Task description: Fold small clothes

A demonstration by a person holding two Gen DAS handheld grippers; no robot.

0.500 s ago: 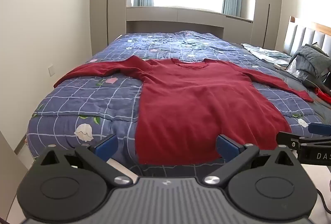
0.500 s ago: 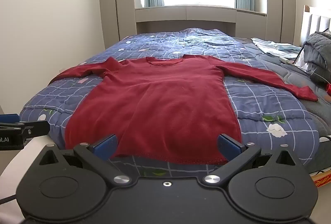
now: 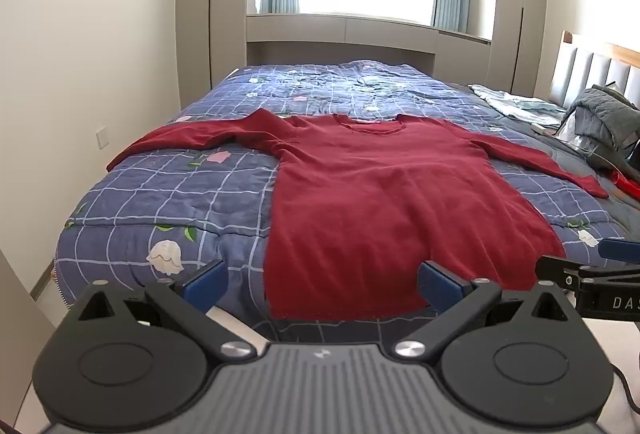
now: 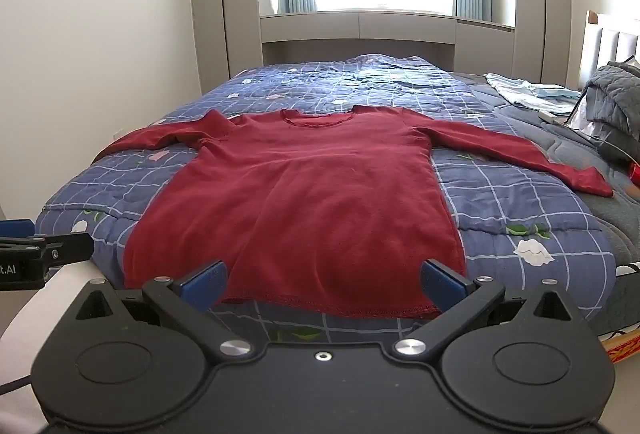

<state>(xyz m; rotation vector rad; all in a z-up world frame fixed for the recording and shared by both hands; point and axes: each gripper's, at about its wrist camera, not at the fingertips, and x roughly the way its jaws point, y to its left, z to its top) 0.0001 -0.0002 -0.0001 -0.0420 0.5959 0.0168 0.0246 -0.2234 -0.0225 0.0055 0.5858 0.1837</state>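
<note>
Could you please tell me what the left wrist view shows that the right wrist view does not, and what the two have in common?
Only the left wrist view shows the wall socket on the left wall, and the right gripper entering from the right edge.

Only the right wrist view shows the left gripper entering from the left edge, and the bed's near right corner.

Both show the red sweater spread flat, sleeves out, on the blue checked quilt, the grey jacket by the headboard, and the viewing gripper's open jaws holding nothing.

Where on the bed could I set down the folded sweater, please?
Bare quilt lies beyond the red sweater toward the window, and beside its body under each sleeve. The headboard side is crowded with the grey blanket and pale clothes.
</note>
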